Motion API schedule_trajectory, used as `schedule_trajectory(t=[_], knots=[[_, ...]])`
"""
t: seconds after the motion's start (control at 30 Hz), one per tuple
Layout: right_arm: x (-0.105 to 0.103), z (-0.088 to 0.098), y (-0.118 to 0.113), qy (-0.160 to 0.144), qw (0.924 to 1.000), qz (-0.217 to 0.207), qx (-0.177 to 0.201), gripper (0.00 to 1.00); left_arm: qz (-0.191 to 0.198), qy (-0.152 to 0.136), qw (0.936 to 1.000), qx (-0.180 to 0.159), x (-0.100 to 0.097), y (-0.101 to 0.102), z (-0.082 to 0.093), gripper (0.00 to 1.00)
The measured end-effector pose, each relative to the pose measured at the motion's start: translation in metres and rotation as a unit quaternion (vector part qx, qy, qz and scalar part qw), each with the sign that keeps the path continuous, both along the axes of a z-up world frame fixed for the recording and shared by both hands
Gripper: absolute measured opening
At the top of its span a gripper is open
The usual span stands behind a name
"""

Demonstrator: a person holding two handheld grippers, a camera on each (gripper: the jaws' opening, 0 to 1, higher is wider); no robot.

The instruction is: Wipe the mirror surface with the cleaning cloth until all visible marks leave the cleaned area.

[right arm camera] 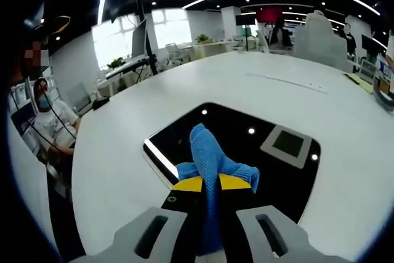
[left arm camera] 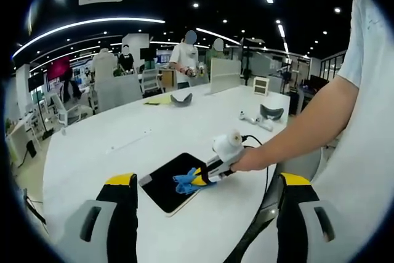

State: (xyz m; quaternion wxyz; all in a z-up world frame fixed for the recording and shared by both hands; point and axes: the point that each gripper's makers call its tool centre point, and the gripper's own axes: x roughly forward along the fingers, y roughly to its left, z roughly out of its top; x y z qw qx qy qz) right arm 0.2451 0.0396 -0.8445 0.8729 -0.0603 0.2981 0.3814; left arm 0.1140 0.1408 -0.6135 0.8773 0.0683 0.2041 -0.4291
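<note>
Right gripper view: right gripper [right arm camera: 210, 184] pinches the blue cloth [right arm camera: 209, 152] over the mirror's [right arm camera: 258, 152] near edge on the white table [right arm camera: 123, 127]. Left gripper [left arm camera: 206, 192] hangs wide open, holding nothing.

A white table [left arm camera: 123, 140] carried two grey headsets [left arm camera: 181, 99] [left arm camera: 271, 113] near its far edge, white controllers [left arm camera: 253, 118] beside one. People [left arm camera: 184, 60] stood beyond; office chairs [left arm camera: 64, 106] lined the left edge.

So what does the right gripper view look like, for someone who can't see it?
The right gripper, jaws shut on a blue cleaning cloth, holds it over a dark mirror lying flat on a white table. The mirror reflects ceiling lights.
</note>
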Motion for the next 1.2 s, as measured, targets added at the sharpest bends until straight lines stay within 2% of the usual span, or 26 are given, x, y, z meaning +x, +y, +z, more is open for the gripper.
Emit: schedule_trajectory(t=[1.2], knots=[[-0.001, 0.000, -0.050, -0.002, 0.9986, -0.053, 0.003, 0.02, -0.017, -0.005, 0.9998, 0.007, 0.001, -0.008, 0.004, 0.95]])
